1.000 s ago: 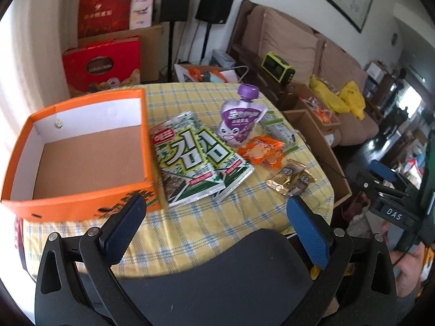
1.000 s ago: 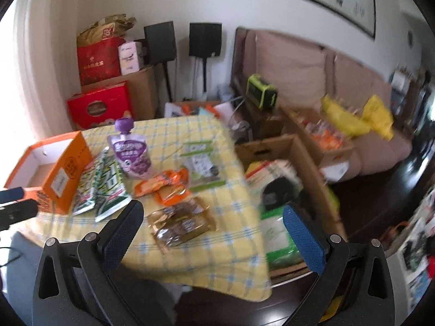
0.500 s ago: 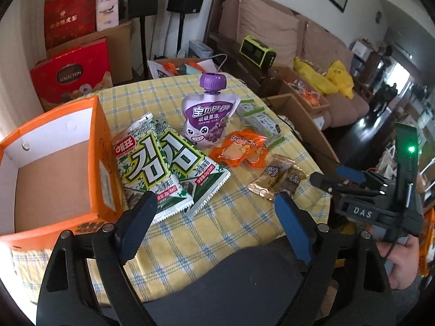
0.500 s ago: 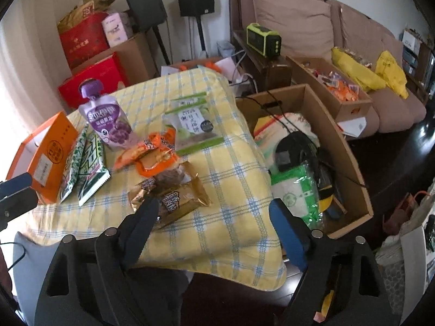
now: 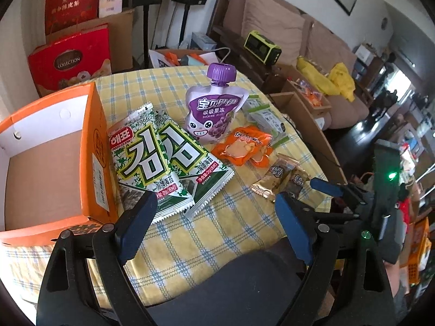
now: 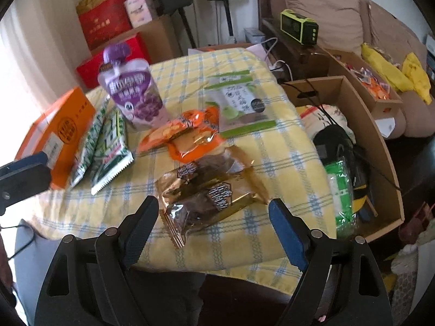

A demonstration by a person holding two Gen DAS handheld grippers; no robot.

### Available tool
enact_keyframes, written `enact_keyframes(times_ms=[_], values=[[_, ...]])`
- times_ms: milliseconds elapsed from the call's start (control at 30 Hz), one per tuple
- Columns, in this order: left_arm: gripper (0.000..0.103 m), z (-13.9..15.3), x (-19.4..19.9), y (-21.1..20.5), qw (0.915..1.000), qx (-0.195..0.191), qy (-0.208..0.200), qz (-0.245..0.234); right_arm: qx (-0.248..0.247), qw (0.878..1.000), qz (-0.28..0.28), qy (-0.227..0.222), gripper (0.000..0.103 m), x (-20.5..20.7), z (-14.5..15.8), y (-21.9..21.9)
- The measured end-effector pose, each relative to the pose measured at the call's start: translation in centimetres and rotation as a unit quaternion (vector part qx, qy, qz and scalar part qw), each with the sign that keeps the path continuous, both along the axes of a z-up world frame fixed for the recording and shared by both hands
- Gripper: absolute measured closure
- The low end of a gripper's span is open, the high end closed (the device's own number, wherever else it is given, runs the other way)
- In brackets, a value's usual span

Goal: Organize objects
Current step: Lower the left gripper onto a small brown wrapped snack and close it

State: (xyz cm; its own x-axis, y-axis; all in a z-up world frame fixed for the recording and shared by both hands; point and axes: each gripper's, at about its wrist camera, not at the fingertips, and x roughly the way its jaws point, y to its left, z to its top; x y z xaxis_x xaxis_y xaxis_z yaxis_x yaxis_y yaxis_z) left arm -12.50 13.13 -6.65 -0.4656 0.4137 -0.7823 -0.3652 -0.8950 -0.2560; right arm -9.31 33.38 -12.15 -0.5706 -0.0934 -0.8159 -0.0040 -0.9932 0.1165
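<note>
Nearest the left wrist camera, the left gripper (image 5: pixel 214 214) hangs over the near edge of the table (image 5: pixel 239 212), which is covered in a yellow checked cloth; its blue-padded jaws stand apart with nothing between them, having just narrowed a little. The right gripper (image 6: pixel 213 213) likewise has its jaws spread and empty after just closing slightly, and sits low over the gold-brown snack packets (image 6: pixel 209 190) lying at the table's near right side.

Just beyond the left gripper lie two green-and-white seaweed packets (image 5: pixel 163 163), overlapping, their left edge against the open orange box (image 5: pixel 92 146), which stands at the table's left with its cardboard floor bare. To the right of the seaweed lie the orange snack packets (image 5: pixel 244 149), touching the gold-brown ones. Behind them a purple jelly pouch (image 5: pixel 214 111) stands upright with its cap on, and a clear green-striped bag (image 6: pixel 242 103) lies flat beside it.

Off the table's right side sits a cardboard box (image 6: pixel 361 135) holding bags and cables. Farther back are a sofa (image 5: pixel 285 27), two speakers on stands, and red gift boxes (image 5: pixel 70 59).
</note>
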Motion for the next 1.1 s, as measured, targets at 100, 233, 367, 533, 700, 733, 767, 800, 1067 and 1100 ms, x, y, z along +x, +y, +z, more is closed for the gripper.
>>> enact_keyframes(times_ms=[100, 233, 367, 533, 700, 733, 767, 800, 1067, 1100], values=[[0.016, 0.0, -0.1, 0.2, 1.0, 0.0, -0.002, -0.002, 0.032, 0.999, -0.008, -0.005, 0.016, -0.1, -0.6, 0.0], [0.016, 0.1, -0.1, 0.7, 1.0, -0.002, -0.002, -0.008, 0.062, 0.998, -0.025, -0.006, 0.016, 0.3, -0.5, 1.0], [0.015, 0.1, -0.1, 1.6, 0.9998, -0.007, 0.001, -0.018, 0.076, 0.996, -0.043, -0.006, 0.016, 1.0, -0.1, 2.8], [0.016, -0.2, -0.6, 3.7, 0.9992, -0.018, 0.001, -0.035, 0.054, 0.997, -0.052, -0.006, 0.019, 1.1, -0.1, 4.3], [0.018, -0.8, -1.5, 6.7, 0.9976, -0.039, -0.002, -0.057, 0.039, 0.998, -0.044, 0.005, 0.029, 0.9, 0.6, 4.0], [0.021, -1.0, -1.8, 7.2, 0.9974, -0.04, -0.005, -0.06, 0.038, 0.998, -0.043, 0.003, 0.03, 0.8, 0.5, 3.9], [0.024, -1.2, -2.0, 7.5, 0.9972, -0.039, -0.009, -0.063, 0.035, 0.999, -0.042, 0.001, 0.032, 0.5, 0.3, 3.9], [0.029, -1.4, -2.4, 7.9, 0.997, -0.039, -0.015, -0.065, 0.03, 0.999, -0.043, 0.001, 0.035, 0.4, 0.2, 4.0], [0.032, -2.8, -3.2, 10.4, 0.9943, -0.025, -0.04, -0.095, 0.016, 0.999, -0.042, -0.001, 0.052, 0.0, -0.2, 4.5], [0.032, -2.9, -3.2, 10.7, 0.9942, -0.027, -0.039, -0.097, 0.017, 0.999, -0.041, -0.002, 0.052, 0.1, -0.2, 4.6]])
